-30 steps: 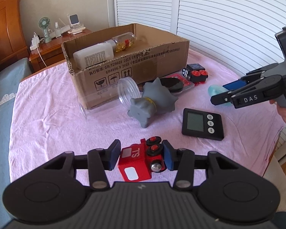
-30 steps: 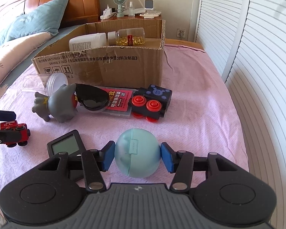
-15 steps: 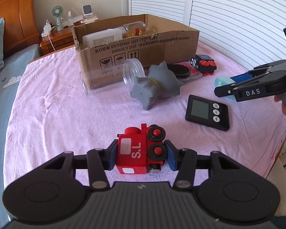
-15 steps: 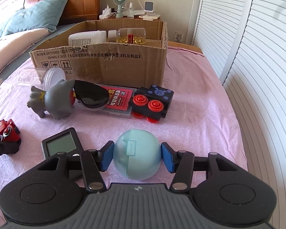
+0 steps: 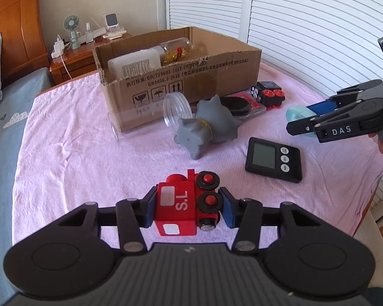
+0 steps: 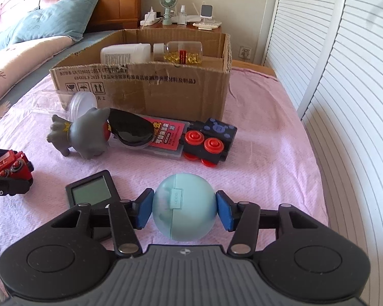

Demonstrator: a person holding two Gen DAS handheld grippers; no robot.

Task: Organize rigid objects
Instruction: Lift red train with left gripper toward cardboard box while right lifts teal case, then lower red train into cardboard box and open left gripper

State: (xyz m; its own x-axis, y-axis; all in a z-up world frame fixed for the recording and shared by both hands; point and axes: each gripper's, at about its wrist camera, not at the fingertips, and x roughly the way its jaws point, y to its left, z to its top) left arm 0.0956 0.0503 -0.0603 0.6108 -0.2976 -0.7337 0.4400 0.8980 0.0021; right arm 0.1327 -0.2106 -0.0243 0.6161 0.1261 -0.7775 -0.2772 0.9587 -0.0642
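Observation:
A red toy train [image 5: 176, 204] marked S.L sits between the blue pads of my left gripper [image 5: 189, 207], whose jaws are closing and pressing its sides above the pink cloth. My right gripper [image 6: 184, 209] has its jaws closing on a pale blue round case [image 6: 186, 219], with both pads against it. In the left wrist view the right gripper [image 5: 301, 121] hangs at the right with the blue case [image 5: 296, 113] in it. The cardboard box [image 6: 166, 91] stands at the back and holds a white bottle [image 6: 125, 53] and a capsule bottle [image 6: 183, 52].
On the pink cloth lie a grey toy figure [image 5: 209, 127], a black timer [image 5: 273, 159], a clear jar [image 5: 173, 111], a black train car with red wheels [image 6: 209, 142] and a red card case [image 6: 167, 135] under a black oval piece. White shutter doors stand to the right.
The red train has turned between the left pads, from tilted to lying with its lettered side up. The blue case stays in the right grip. Both hands have hardly shifted.

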